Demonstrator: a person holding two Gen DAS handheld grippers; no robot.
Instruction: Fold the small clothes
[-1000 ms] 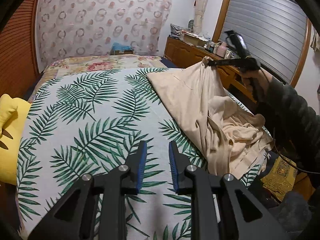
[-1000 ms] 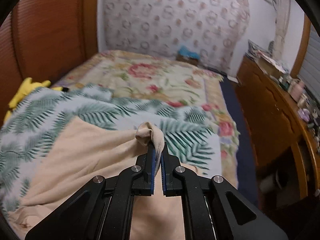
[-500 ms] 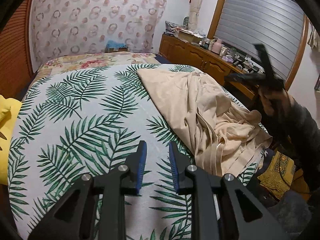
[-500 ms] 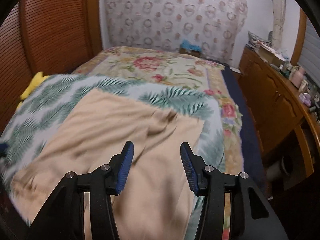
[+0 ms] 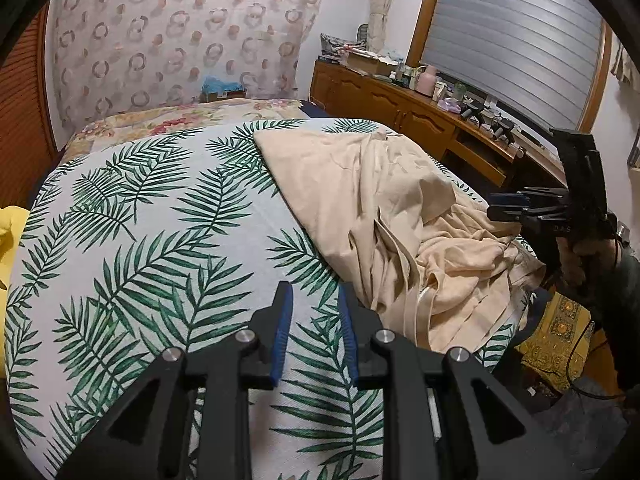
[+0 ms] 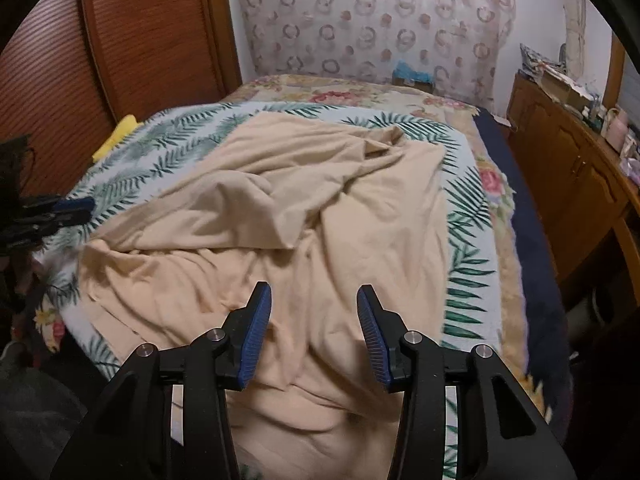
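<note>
A beige garment (image 5: 400,216) lies crumpled on the palm-leaf bedspread (image 5: 140,220), bunched toward the bed's near right edge. It fills the middle of the right wrist view (image 6: 280,216). My left gripper (image 5: 314,300) is open and empty over bare bedspread, left of the garment. My right gripper (image 6: 314,300) is wide open and empty, hovering above the garment's near part. It also shows in the left wrist view (image 5: 496,206) at the bed's right edge. The left gripper shows at the left edge of the right wrist view (image 6: 76,208).
A yellow plush (image 5: 10,236) lies at the bed's left side. A floral blanket (image 6: 360,96) covers the far end of the bed. A wooden dresser (image 5: 400,100) with clutter runs along the right wall. A wooden panel (image 6: 132,40) stands on the left.
My right gripper let go of the garment's corner, opened wide and pulled back and down. The lifted cloth dropped onto the bed. My left gripper stayed open and shifted slightly.
</note>
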